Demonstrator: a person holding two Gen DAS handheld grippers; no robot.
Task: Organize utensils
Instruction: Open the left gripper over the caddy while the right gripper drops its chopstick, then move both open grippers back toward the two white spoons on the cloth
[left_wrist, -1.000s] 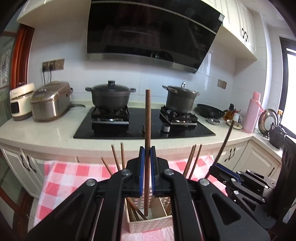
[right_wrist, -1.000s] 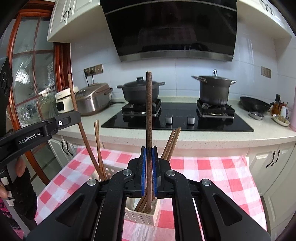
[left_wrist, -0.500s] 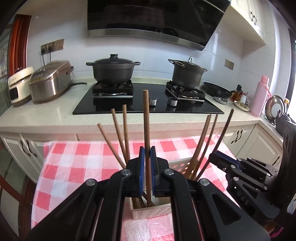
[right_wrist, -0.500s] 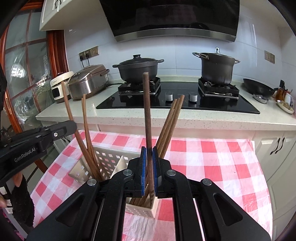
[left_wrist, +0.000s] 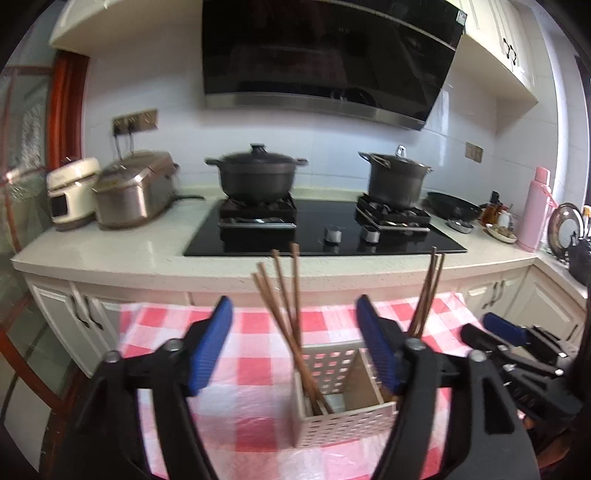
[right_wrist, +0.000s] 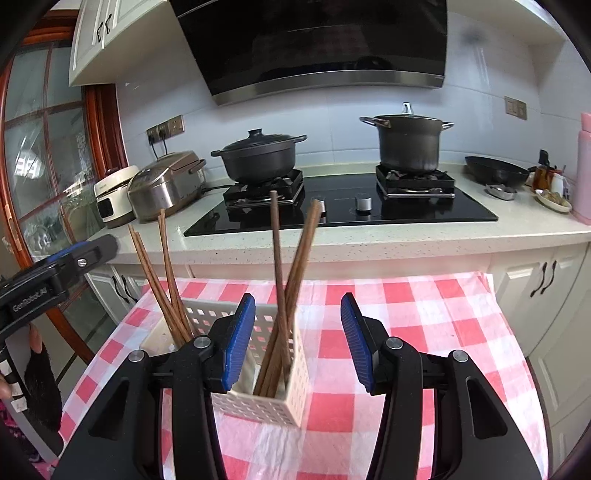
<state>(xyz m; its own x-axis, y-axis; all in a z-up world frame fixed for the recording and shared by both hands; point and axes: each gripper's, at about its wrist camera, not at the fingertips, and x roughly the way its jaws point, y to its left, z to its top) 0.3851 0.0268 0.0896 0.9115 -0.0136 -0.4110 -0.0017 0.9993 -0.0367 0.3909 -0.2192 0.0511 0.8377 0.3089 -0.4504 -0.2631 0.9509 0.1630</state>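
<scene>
A white perforated utensil basket (left_wrist: 343, 421) (right_wrist: 273, 402) with two compartments stands on the red-checked tablecloth (left_wrist: 255, 369) (right_wrist: 424, 332). Brown wooden chopsticks (left_wrist: 286, 314) lean in its left compartment and another bunch (left_wrist: 426, 295) in its right one. In the right wrist view the bunches show as left (right_wrist: 162, 280) and right (right_wrist: 286, 295). My left gripper (left_wrist: 295, 343) is open and empty just above the basket. My right gripper (right_wrist: 297, 339) is open and empty above the basket's right compartment. Each gripper shows at the other view's edge (left_wrist: 517, 347) (right_wrist: 59, 273).
Behind the table runs a counter with a black hob (left_wrist: 325, 229), two dark pots (left_wrist: 255, 177) (left_wrist: 397, 181), two rice cookers (left_wrist: 133, 188) and a pink flask (left_wrist: 535, 210). White cabinets (right_wrist: 543, 284) stand below; a wood-framed glass door (right_wrist: 44, 166) is at left.
Both grippers have opened and let go of the chopsticks they held upright. Those chopsticks now rest in the basket with the others. Both grippers have drawn back slightly.
</scene>
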